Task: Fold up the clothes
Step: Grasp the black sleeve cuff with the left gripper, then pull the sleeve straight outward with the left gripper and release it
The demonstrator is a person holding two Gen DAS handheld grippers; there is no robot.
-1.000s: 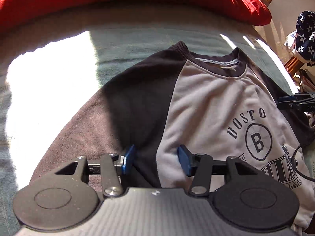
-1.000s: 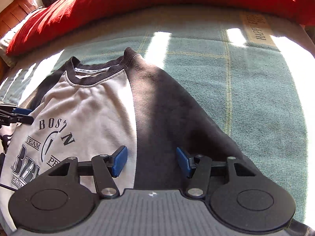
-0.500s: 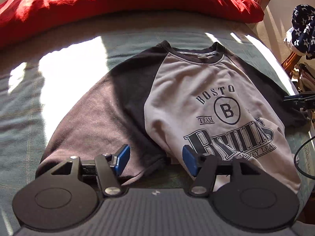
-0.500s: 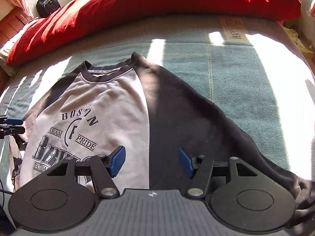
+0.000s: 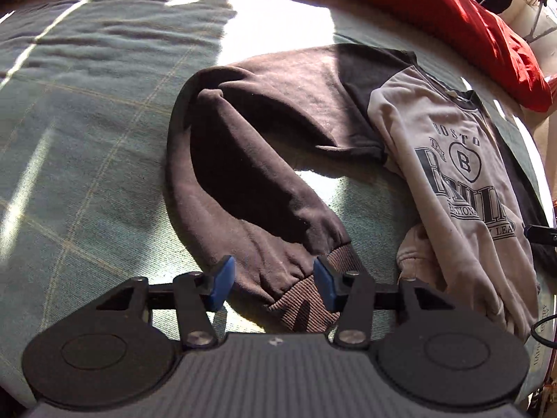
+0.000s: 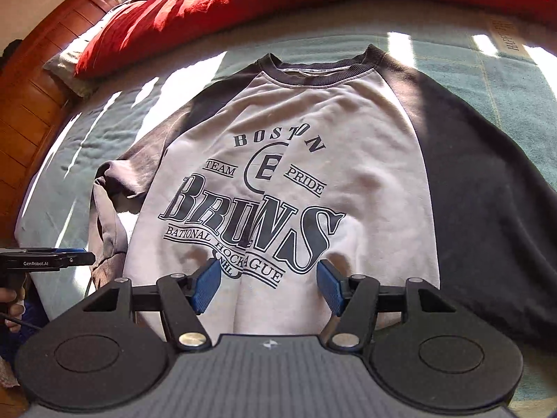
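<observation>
— Left gripper (image 5: 273, 284)'s blue pads were closing, untouched, either side of the ribbed cuff (image 5: 306, 299) on the dark fleecy sleeve?
— Yes. Right gripper (image 6: 268, 287) gaped, empty, above the grey printed sweatshirt (image 6: 296, 160), which lay flat on the green woven blanket (image 5: 76, 132).

Left gripper (image 5: 273, 284) points steeply down, jaws closing but blue pads not yet pressing anything. Right gripper (image 6: 269, 285) also tilts down, jaws apart w/ nothing gripped. In right wrist view, person's hand (image 6: 12, 304) holds left gripper's handle at near-left edge.
</observation>
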